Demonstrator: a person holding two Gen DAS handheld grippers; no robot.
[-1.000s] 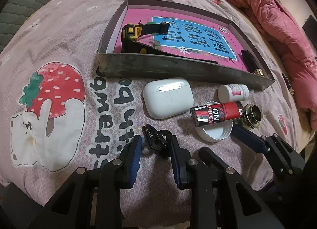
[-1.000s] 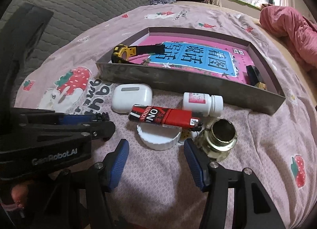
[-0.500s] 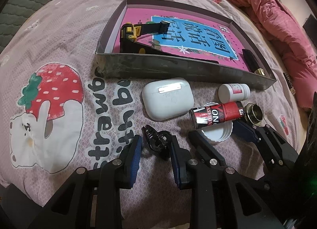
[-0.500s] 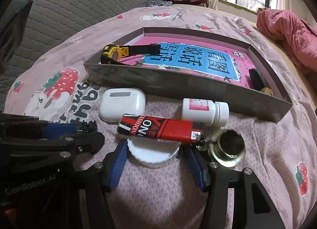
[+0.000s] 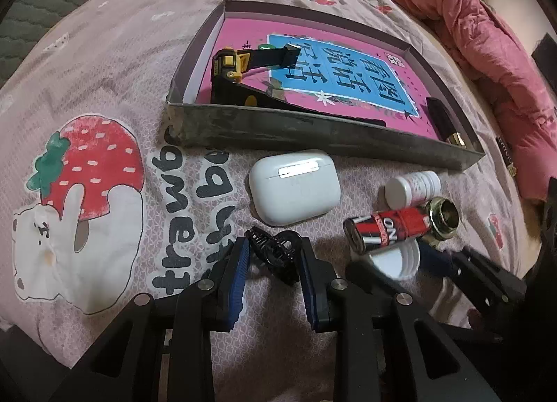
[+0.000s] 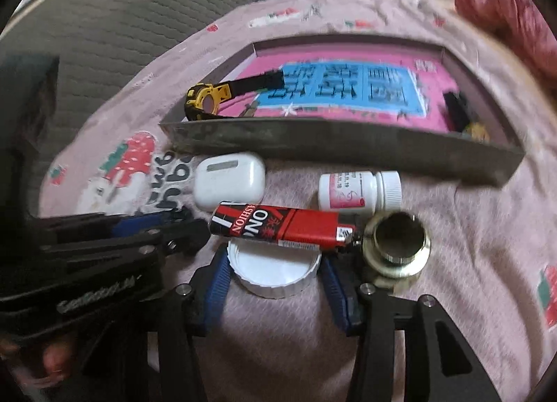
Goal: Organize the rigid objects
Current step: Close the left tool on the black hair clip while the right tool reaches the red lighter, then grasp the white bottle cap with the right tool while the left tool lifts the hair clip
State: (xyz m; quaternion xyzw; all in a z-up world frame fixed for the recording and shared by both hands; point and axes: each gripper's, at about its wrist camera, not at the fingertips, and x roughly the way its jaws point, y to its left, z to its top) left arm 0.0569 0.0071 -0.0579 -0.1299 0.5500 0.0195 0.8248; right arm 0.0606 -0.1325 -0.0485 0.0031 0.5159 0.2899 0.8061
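On the bed, our right gripper (image 6: 275,283) is closing around the white lid (image 6: 275,271), light, stiff, slippery: grip its ribbed rim. Our left gripper (image 5: 273,259) clamps the black hair clip (image 5: 275,250).

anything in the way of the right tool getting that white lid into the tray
Yes. The red lighter lies across the white lid's far edge, and the tray's near wall stands beyond. The right tool is closing around the lid.

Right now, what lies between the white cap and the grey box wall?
In the right wrist view, the red lighter lies across the white cap; farther on, bare bedsheet reaches the box wall.
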